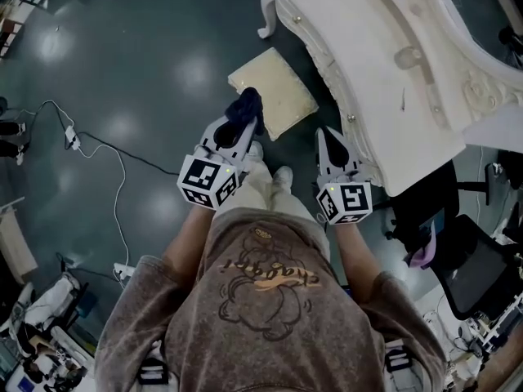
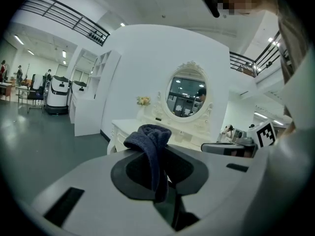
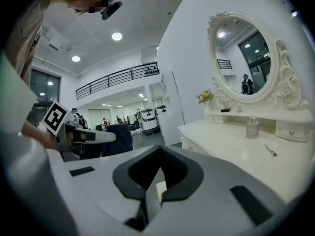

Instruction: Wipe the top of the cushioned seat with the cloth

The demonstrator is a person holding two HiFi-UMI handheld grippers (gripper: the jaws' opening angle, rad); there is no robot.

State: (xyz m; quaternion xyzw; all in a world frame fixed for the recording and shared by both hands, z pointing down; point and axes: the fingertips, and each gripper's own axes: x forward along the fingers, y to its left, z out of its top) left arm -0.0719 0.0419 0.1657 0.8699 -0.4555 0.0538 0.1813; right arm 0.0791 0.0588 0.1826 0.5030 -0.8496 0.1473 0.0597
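Note:
In the head view a cream cushioned seat (image 1: 274, 90) sits low on the dark floor beside a white dressing table (image 1: 384, 80). My left gripper (image 1: 244, 126) hovers at the seat's near left edge, shut on a dark blue cloth (image 1: 246, 104) that bunches over its tips. In the left gripper view the cloth (image 2: 150, 142) drapes down between the jaws of the left gripper (image 2: 163, 180). My right gripper (image 1: 328, 135) is held level beside it, near the table's front, shut with nothing in it. The right gripper view shows its jaws (image 3: 154, 182) closed, with the left gripper's cloth (image 3: 118, 137) to the left.
The dressing table has an oval mirror (image 2: 186, 96), a small bottle (image 3: 252, 128) and carved edging. A white cable (image 1: 114, 178) runs across the floor at left. A dark office chair (image 1: 474, 268) stands at right. The person's feet (image 1: 270, 166) are just short of the seat.

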